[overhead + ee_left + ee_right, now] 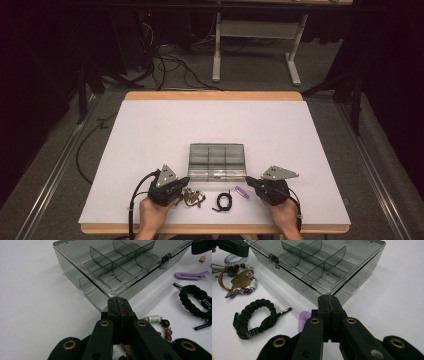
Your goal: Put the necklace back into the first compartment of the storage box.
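**Both grippers rest closed in front of the shut box**

Nearest the person, the left gripper (184, 183) and the right gripper (249, 181) sit low on the white table (150, 130) — each with its jaws pressed together, holding nothing. Between them lie a beaded bracelet (192, 197), a black braided bracelet (223, 202) and a purple clip (242, 192), all apart from the jaws. Just beyond stands the clear divided box (217, 161) — lid down, latch facing the person.

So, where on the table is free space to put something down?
The white sheet is bare beyond the clear box and along both side edges. It is crowded in front of the box: bead bracelet, black braided bracelet and purple clip lie between the two tongs.
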`<state>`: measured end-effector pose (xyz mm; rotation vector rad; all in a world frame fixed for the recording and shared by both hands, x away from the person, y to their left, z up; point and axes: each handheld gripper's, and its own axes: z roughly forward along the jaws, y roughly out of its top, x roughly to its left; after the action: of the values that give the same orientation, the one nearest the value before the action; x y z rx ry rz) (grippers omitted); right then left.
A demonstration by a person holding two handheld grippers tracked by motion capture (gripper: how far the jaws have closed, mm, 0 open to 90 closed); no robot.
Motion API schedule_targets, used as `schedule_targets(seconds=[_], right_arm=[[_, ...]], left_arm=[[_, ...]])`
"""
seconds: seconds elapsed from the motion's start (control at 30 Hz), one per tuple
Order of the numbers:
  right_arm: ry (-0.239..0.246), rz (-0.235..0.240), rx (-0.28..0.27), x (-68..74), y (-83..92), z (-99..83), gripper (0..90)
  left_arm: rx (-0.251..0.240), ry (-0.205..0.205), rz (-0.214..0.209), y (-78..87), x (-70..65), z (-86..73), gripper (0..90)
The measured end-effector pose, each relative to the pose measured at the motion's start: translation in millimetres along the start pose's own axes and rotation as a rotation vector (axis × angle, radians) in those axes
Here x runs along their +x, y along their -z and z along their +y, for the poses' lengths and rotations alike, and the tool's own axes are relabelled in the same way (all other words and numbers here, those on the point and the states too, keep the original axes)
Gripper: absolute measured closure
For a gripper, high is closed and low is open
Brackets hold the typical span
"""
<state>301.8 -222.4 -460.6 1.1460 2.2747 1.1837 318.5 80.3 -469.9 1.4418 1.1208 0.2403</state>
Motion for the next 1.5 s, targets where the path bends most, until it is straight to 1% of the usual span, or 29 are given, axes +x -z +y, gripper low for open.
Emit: schedule_targets(seconds=[0.3, 0.37, 0.47, 0.53, 0.57, 0.6, 0.77, 0.8, 0.83, 0.87, 0.97, 1.0, 1.03, 1.07, 1.1, 1.17, 1.2, 1.23, 1.27, 1.3, 1.33, 1.4, 1.43, 1.5], right_arm=[[-0.003, -0.002, -0.006, 0.4, 0.1, 0.5, 90.0], [-0.012, 0.005, -0.013, 0.2, 0.3, 0.9, 90.0], [-0.015, 0.008, -0.019, 0.1, 0.9, 1.3, 90.0], [-0.01, 0.008, -0.028, -0.5, 1.6, 2.3, 90.0], [-0.01, 0.007, -0.029, -0.5, 2.0, 2.7, 90.0], [-0.012, 0.008, -0.036, -0.6, 2.5, 3.9, 90.0], [-0.014, 0.011, -0.037, -1.5, 3.3, 6.6, 90.0], [-0.012, 0.009, -0.038, -1.4, 4.0, 8.1, 90.0], [-0.01, 0.01, -0.041, -1.5, 4.3, 8.8, 90.0], [-0.008, 0.01, -0.044, -1.7, 4.6, 9.7, 90.0], [-0.008, 0.009, -0.046, -1.5, 5.6, 11.3, 90.0], [-0.003, 0.006, -0.049, -1.6, 6.7, 13.2, 90.0], [-0.003, 0.006, -0.049, -1.6, 6.7, 13.2, 90.0], [-0.002, 0.006, -0.053, -1.6, 7.4, 14.5, 90.0], [0.0, 0.005, -0.054, -1.8, 7.6, 14.9, 90.0], [0.0, 0.004, -0.055, -1.7, 7.9, 15.4, 90.0], [0.0, 0.004, -0.056, -1.7, 8.2, 15.8, 90.0], [-0.001, 0.006, -0.057, -2.1, 8.4, 16.3, 90.0], [-0.001, 0.006, -0.058, -2.4, 8.6, 16.8, 90.0], [-0.001, 0.006, -0.058, -2.4, 8.6, 16.8, 90.0], [0.003, 0.005, -0.06, -2.7, 9.3, 19.1, 90.0], [0.007, 0.005, -0.059, -3.5, 8.6, 20.7, 90.0], [0.007, 0.005, -0.059, -3.5, 8.6, 20.7, 90.0], [0.011, -0.001, -0.058, -3.8, 6.9, 22.0, 86.9]], left_arm=[[-0.015, 0.005, 0.002, -0.8, -1.4, 2.1, 89.5], [-0.026, 0.015, 0.0, -1.1, -1.6, 3.7, 89.4], [-0.023, 0.008, 0.002, -0.6, -1.4, 5.0, 89.2], [-0.031, 0.015, 0.001, -0.8, -1.9, 6.5, 88.9], [-0.033, 0.01, 0.001, -1.0, -1.6, 7.0, 88.7], [-0.034, 0.017, -0.002, -1.4, -1.6, 8.4, 87.9], [-0.038, 0.009, 0.005, -2.8, -1.6, 11.9, 86.3], [-0.037, 0.0, 0.008, -3.3, -1.8, 13.2, 85.8], [-0.037, 0.0, 0.008, -3.3, -1.8, 13.2, 85.5], [-0.038, -0.007, 0.01, -3.5, -2.5, 14.4, 84.9], [-0.047, -0.005, 0.012, -4.3, -3.5, 15.5, 83.3], [-0.05, -0.008, 0.015, -4.7, -3.6, 15.9, 80.2], [-0.051, -0.013, 0.02, -5.0, -3.5, 16.2, 80.2], [-0.057, -0.011, 0.024, -6.3, -3.7, 17.4, 77.5], [-0.058, -0.014, 0.025, -6.7, -3.6, 18.3, 76.7], [-0.062, -0.009, 0.024, -7.3, -3.8, 19.2, 73.5], [-0.071, 0.001, 0.022, -8.1, -3.9, 20.3, 73.5], [-0.066, 0.023, 0.015, -8.9, -3.2, 23.2, 71.5], [-0.064, 0.025, 0.015, -9.6, -3.6, 24.4, 71.1], [-0.064, 0.025, 0.015, -9.6, -3.6, 24.4, 70.6], [-0.063, 0.012, 0.014, -10.7, -4.9, 26.4, 70.1], [-0.062, 0.011, 0.01, -11.1, -5.5, 27.4, 69.1], [-0.063, 0.017, 0.009, -11.8, -6.0, 28.2, 69.1], [-0.06, 0.011, 0.012, -13.8, -7.0, 28.8, 68.1]])
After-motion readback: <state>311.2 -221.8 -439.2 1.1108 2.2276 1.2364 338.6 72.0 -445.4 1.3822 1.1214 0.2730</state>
